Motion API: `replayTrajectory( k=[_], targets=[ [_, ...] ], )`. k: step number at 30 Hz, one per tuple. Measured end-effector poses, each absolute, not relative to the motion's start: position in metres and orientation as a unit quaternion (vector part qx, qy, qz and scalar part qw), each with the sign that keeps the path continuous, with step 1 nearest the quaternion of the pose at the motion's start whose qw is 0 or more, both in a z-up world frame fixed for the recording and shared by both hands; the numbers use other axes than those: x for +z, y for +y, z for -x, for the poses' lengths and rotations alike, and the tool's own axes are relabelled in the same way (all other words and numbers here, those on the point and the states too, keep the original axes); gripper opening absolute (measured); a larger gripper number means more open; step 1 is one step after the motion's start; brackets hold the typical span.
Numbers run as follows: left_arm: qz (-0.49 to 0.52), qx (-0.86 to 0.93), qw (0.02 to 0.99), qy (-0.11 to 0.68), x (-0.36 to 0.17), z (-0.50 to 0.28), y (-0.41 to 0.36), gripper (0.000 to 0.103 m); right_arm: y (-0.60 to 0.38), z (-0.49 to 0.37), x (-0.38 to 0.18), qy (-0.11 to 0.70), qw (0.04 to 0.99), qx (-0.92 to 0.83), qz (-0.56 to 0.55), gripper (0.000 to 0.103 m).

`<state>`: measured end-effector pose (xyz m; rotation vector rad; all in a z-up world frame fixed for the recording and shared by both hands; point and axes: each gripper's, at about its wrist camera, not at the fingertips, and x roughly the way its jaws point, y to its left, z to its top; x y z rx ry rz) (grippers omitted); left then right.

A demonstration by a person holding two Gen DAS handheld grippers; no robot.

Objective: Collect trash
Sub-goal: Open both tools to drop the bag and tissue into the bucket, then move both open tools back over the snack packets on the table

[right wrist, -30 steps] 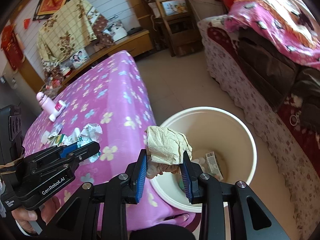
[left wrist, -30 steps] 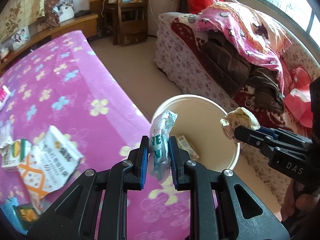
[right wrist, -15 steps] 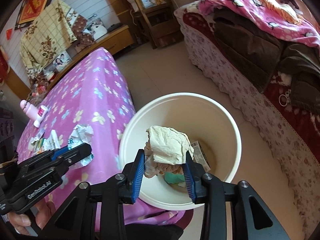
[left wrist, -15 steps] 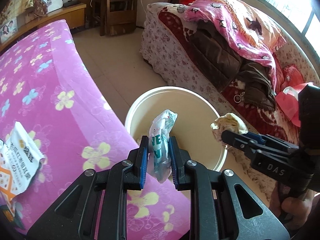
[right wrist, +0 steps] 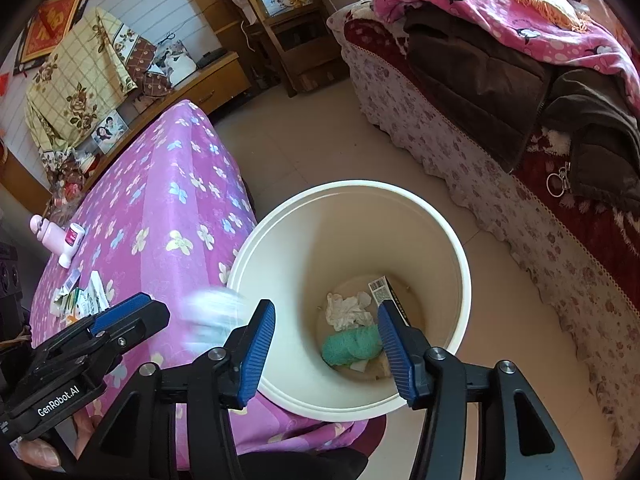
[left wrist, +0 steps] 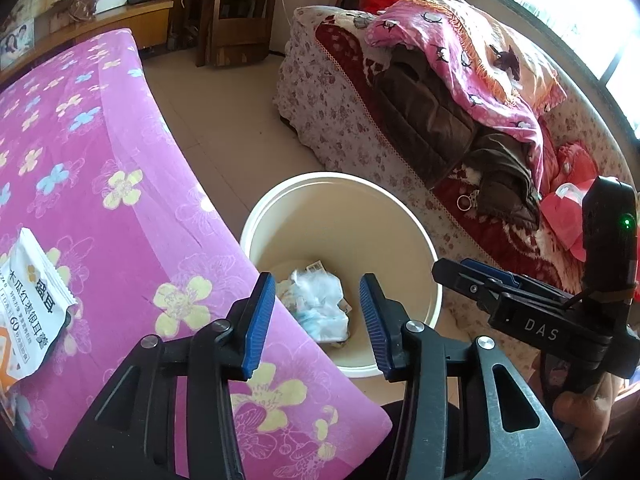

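Both pairs of tongs hang over the cream bucket (right wrist: 460, 264), which stands on the floor against the corner of the bench (left wrist: 100, 168) under its pink flowered cloth. The left tongs (left wrist: 316, 320) are opening with nothing between the blue pads; a crumpled clear plastic wrapper (left wrist: 320, 308) shows just below them, and the right wrist view catches only a pale blur at the bucket's rim, so whether it has landed cannot be told. The right tongs (right wrist: 326, 344) are opening too, and are empty. In the bucket bottom lie a wadded tissue (right wrist: 348, 310), a green knitted scrap (right wrist: 352, 346) and a small barcoded box (right wrist: 386, 294). More trash waits on the bench: a white snack packet (left wrist: 32, 296) near the left tongs, and a cluster of small wrappers (right wrist: 82, 298) further along. The packet is likely light, thin and slippery, so a pinch on its crimped edge should hold better than one on the flat face; the wrappers will crush easily and can be taken anywhere. The floor between bench and sofa (right wrist: 460, 152) is open, but the bucket sits close to the bench edge, so drops need to clear the rim.
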<state>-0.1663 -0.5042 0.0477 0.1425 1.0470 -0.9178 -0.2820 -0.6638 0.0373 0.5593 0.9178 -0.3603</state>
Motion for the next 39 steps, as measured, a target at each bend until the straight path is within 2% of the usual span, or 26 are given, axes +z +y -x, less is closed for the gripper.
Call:
replayTrajectory(
  k=[26, 39],
  targets=[
    [-0.076, -0.350, 0.818, 0.450, 0.067, 0.165, -0.425, 0.042, -0.597, 0.252, 0.051, 0.448, 0.857, -0.118, -0.224, 0.052],
    [-0.055, -0.313, 0.820, 0.476, 0.060, 0.169, -0.323, 0.042, -0.526, 0.220, 0.058, 0.461, 0.864, -0.054, -0.194, 0.052]
  ],
)
